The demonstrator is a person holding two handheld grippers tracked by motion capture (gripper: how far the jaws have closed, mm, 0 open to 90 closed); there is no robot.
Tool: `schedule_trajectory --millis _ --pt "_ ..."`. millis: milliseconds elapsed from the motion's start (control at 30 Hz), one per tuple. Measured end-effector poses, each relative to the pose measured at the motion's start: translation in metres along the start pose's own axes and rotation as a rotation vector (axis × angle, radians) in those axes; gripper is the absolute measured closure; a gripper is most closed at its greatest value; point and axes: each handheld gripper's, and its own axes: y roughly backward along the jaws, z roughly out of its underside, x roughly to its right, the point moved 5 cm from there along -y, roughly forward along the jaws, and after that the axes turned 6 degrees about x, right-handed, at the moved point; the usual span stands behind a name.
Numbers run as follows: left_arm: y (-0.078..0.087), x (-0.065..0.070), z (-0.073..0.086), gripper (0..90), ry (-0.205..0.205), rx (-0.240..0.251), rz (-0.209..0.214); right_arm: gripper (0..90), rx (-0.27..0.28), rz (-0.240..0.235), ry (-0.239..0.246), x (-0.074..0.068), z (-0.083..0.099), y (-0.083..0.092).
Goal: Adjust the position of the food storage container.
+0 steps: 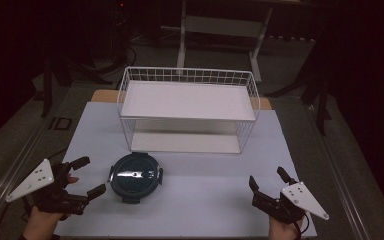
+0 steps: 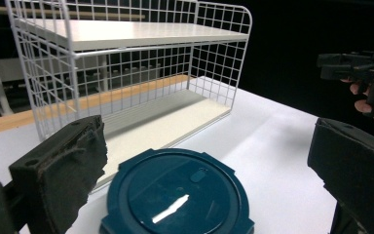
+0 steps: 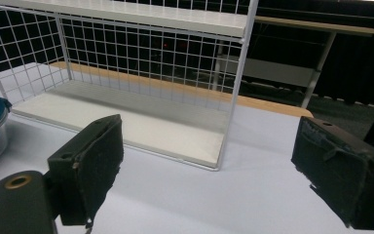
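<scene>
Nothing looks started: the round blue container [image 1: 135, 177] sits lid-on on the worktop [image 1: 205, 210], just in front of the white wire rack [image 1: 188, 109], whose shelves are bare. The left tongs [image 1: 89, 176] hover released just beside it; the right tongs [image 1: 268, 179] wait released, well apart, so grasping and moving are likely left.

Open jaws facing wire shelf [image 3: 126, 73]

Both grippers are chunky black things with 2 foam-padded jaws each: left gripper [image 1: 86, 175], right gripper [image 1: 269, 179]. Each carries a grey 3-cornered plate with small dark holes.
</scene>
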Motion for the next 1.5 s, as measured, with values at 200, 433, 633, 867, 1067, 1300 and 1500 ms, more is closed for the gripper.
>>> schedule_trajectory --millis 200,433,633,867,1067,1300,1500 --pt "-0.004 -0.017 -0.006 0.9 0.016 -0.011 -0.027 11.5 -0.007 -0.009 -0.004 -0.001 0.001 -0.002" --pt "-0.01 -0.035 -0.004 0.9 -0.011 -0.058 -0.038 11.5 -0.007 -0.012 -0.005 -0.001 0.002 -0.002" --pt "-0.014 -0.045 0.005 13.5 -0.024 -0.089 -0.067 11.5 -0.011 -0.018 -0.006 -0.001 0.003 -0.003" --pt "-0.016 -0.064 0.031 55.3 -0.019 -0.186 -0.133 11.5 -0.02 -0.058 -0.012 -0.004 0.005 -0.006" --pt "-0.019 -0.069 0.061 79.7 -0.024 -0.345 -0.124 11.5 -0.023 -0.069 -0.017 -0.004 0.006 -0.006" --pt "-0.023 -0.067 0.082 89.3 -0.016 -0.461 -0.103 11.5 -0.039 -0.088 -0.023 -0.005 0.009 -0.008" --pt "-0.029 -0.062 0.09 89.8 -0.037 -0.514 -0.067 11.5 -0.038 -0.09 -0.024 -0.005 0.009 -0.008"
